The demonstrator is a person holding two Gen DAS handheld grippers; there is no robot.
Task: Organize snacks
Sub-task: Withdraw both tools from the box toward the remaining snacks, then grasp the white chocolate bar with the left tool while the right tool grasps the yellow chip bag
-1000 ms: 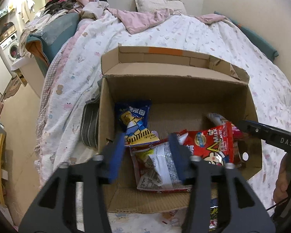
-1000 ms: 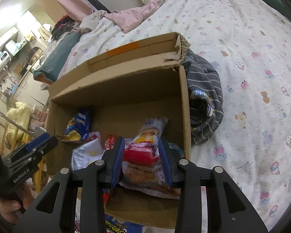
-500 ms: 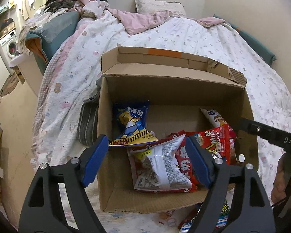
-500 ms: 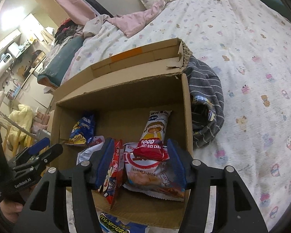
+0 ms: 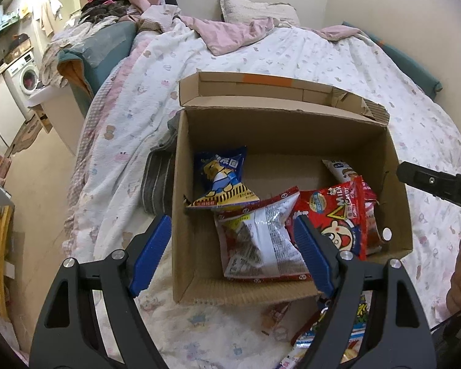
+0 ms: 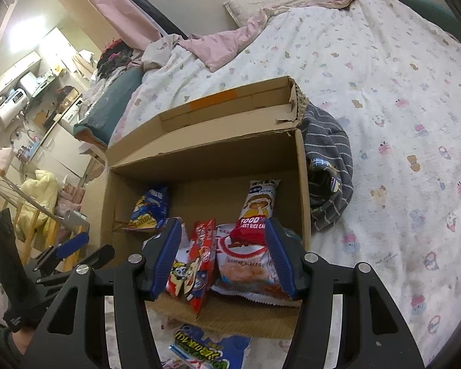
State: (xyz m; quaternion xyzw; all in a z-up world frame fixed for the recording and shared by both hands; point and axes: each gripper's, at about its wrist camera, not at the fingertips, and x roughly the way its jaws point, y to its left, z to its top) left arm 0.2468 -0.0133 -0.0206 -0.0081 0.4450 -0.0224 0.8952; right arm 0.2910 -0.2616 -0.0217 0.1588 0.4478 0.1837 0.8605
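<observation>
Snack packets (image 5: 261, 240) now lie loose in the cardboard box (image 5: 184, 246), centre frame; my left hand-held gripper (image 5: 230, 255) and right hand-held gripper (image 6: 224, 255) have just spread apart, releasing them, so both are free for the next packets.

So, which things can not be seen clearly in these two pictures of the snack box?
- Snack packets on the bed in front of the cardboard box: left wrist view, cut off by the bottom edge and covered by the left gripper.
- Shrimp flakes bag: right wrist view, partly behind the right gripper.
- Blue packet: bottom edge cuts it.
- Box floor under the packets: hidden in both views.
</observation>
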